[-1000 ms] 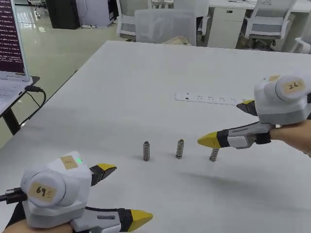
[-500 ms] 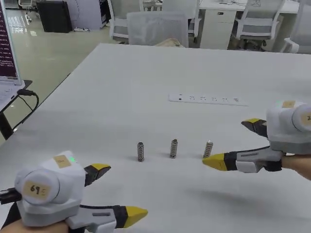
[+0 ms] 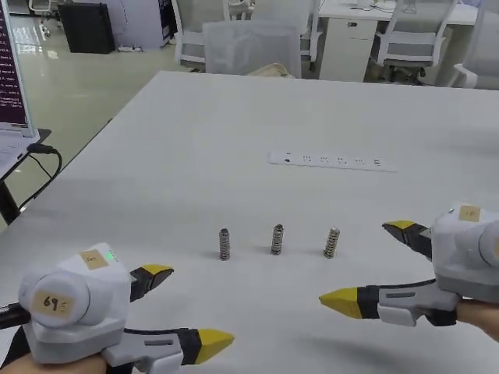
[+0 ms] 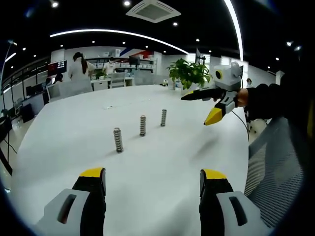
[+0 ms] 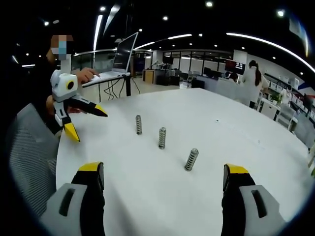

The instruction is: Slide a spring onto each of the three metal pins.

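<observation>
A broad white table (image 3: 234,140) with a matt, bare-looking top ran from the bottom of the head view up toward the top edge, where white office chairs (image 3: 249,47) and desks stood on a glossy pale floor. A white power strip (image 3: 331,161) lay flat right of centre, well above the work. A laptop (image 3: 9,93) sat on a side stand at the left edge with a black cable (image 3: 47,167) hanging from it. In the left gripper view a potted plant (image 4: 189,73) stood beyond the table's far end under ceiling strip lights. Near the middle of the head view three small grey coils stood in an even row, apart from one another: the left spring (image 3: 224,244) and middle spring (image 3: 277,239) upright, the right spring (image 3: 332,242) leaning slightly. The left gripper (image 3: 195,305) hovered at lower left and the right gripper (image 3: 360,262) at lower right, both with yellow-tipped jaws spread wide and holding nothing, near the springs but not touching them.
</observation>
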{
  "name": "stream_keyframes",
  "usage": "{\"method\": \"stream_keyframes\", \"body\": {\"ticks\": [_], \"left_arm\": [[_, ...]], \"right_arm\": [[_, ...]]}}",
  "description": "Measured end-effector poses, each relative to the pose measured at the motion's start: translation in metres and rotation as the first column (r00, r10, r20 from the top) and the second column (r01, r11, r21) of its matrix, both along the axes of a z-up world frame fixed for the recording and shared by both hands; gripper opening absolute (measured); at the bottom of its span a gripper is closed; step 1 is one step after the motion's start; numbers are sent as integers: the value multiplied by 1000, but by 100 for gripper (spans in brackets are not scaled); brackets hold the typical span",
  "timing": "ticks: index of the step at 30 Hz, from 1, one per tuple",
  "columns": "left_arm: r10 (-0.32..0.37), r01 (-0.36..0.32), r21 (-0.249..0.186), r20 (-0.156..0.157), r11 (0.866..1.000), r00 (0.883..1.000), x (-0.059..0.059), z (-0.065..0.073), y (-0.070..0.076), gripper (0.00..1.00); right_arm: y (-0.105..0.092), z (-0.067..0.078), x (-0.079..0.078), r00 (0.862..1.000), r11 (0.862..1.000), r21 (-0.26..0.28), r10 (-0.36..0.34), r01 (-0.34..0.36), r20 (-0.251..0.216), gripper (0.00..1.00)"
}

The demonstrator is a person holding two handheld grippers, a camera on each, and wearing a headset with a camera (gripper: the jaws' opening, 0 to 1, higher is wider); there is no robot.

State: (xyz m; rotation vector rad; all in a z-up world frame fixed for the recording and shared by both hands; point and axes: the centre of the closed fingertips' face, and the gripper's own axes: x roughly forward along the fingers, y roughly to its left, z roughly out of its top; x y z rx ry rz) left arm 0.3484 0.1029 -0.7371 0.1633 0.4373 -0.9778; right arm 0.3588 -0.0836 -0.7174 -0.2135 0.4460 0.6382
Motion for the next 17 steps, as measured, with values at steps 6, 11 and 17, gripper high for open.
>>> {"method": "stream_keyframes", "body": {"ticks": [6,11,17], "left_arm": [[-3,3,-1,-5,1000,1000,0,-2,-3,75],[-7,7,-2,-7,1000,1000,0,-2,-4,75],[0,0,-9,-9,1000,1000,1,-1,-5,75]], "right_arm": [[-2,-5,-13,1000,1000,12,2,-2,-11,100],[-1,-14,-22,1000,1000,9,3,-3,-22,100],[-1,-26,-28,999,1000,16,-4,5,-50,100]]}}
